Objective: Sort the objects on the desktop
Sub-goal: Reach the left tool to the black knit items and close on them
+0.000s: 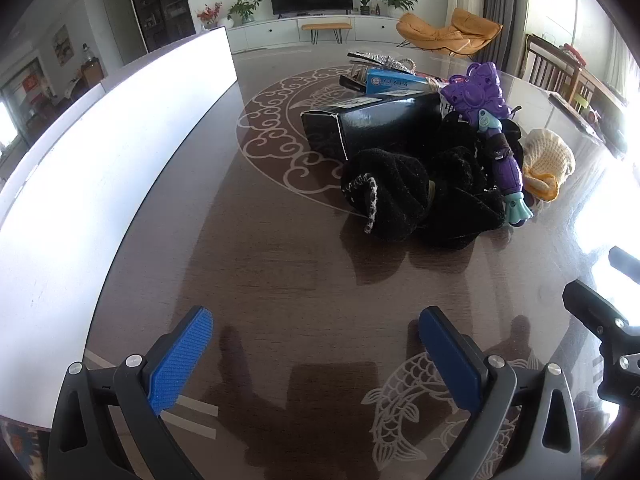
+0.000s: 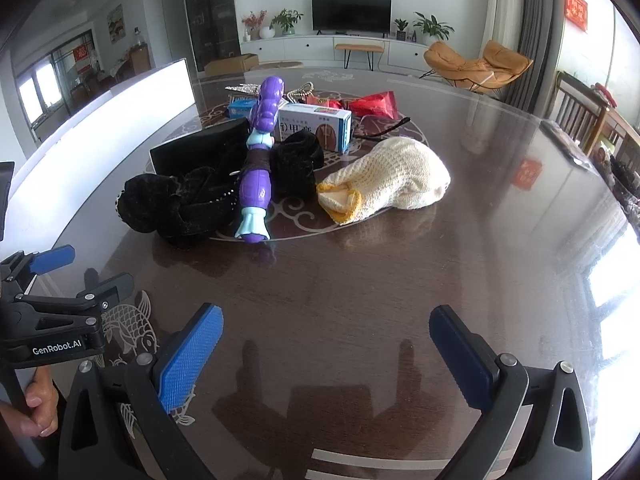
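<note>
wide bare stretch of table lies near, open all the way up to the pile. far ahead the way is blocked: black knit cloth, the purple toy lying across it, and the cream knit piece just right of them. boxes crowd behind. free lane runs past the right of the cream piece; a white panel walls off the left.

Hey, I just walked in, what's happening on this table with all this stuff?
A person is holding a claw in each hand over a dark table, about to sort a pile. The left claw and right claw are both open and empty. Nothing is picked up yet: the purple toy, cream knit glove, black knitwear and boxes sit heaped together.
</note>
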`<state>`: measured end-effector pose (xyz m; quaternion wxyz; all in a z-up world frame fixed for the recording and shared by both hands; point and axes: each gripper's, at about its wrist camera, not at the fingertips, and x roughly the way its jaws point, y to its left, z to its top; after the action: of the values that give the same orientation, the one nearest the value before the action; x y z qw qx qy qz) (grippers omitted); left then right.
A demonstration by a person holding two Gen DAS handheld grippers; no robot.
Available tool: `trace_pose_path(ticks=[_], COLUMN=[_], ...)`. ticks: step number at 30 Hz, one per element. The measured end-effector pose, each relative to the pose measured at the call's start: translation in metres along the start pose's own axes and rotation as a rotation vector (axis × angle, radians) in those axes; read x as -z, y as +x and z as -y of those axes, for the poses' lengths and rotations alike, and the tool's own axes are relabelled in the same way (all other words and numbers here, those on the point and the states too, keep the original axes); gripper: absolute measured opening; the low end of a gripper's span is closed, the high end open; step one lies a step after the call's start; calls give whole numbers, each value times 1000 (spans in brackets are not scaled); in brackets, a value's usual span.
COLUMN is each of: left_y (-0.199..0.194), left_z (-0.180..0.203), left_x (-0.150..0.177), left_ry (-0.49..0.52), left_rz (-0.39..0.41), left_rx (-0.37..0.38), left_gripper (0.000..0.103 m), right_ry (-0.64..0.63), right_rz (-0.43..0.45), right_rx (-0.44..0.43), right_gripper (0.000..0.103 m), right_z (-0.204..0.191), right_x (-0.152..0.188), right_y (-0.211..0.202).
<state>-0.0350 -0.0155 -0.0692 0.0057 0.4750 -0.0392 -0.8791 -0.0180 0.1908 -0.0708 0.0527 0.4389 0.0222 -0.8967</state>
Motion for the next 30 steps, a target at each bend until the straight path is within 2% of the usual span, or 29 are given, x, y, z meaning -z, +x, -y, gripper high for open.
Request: trace_pose_path(ticks=[5, 7, 16, 20, 30], left_y=[9, 17, 50, 50, 53], left_z=[-5, -5, 13, 16, 16], left_x=[-14, -20, -72, -72, -76], left_ry=[-9, -11, 74, 104, 99], left_rz=[-14, -29, -12, 43, 50], left_rx=[36, 72, 131, 160, 157], left_gripper=[103, 103, 103, 103, 103], right_ry=[4, -5, 10, 16, 16], right_rz=[-65, -61, -44, -45, -44], right_rx=[15, 31, 36, 40, 39], right_gripper=[103, 103, 103, 103, 103], right_z=[6, 8, 17, 19, 20], right_x=[-4, -7, -33, -38, -38], right_y=[25, 30, 50, 53, 53])
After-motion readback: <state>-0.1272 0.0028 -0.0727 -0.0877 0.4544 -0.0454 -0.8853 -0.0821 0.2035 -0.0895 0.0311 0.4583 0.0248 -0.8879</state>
